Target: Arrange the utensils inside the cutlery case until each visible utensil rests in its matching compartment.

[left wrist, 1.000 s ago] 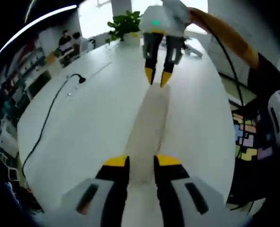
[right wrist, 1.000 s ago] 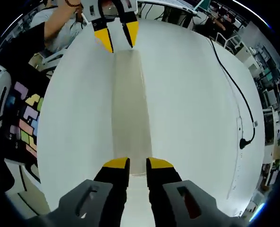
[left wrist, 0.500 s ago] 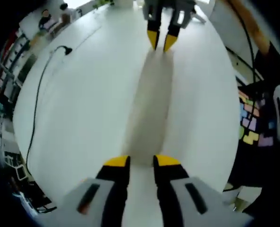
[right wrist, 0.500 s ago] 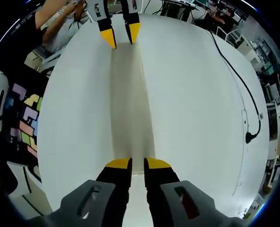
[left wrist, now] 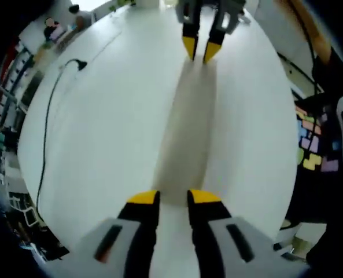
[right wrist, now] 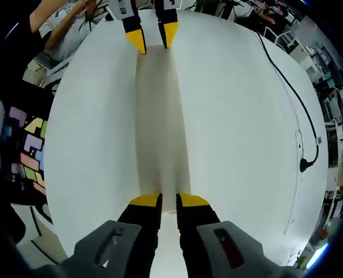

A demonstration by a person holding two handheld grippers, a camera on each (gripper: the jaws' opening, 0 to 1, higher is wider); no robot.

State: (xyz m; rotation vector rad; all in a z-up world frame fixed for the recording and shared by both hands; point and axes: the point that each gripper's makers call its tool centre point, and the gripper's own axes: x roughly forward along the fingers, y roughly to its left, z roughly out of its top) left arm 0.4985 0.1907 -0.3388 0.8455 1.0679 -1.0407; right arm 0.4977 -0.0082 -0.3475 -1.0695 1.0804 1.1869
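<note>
Lying flat, long pale cutlery case (left wrist: 185,133), closed, featureless, blurred

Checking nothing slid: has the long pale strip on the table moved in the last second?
No. In the right gripper view the pale strip keeps its spacing from the cable plug; the slight shift is the camera's.

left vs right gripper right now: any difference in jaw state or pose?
The left gripper has its jaws a little wider apart than the right gripper. They face opposite ways: the left gripper is at one end of the pale strip and the right gripper at the other, so the black cable lies left of one and right of the other. Shared: yellow-tipped jaws, each apparently closed on its strip end over the white table.
</note>
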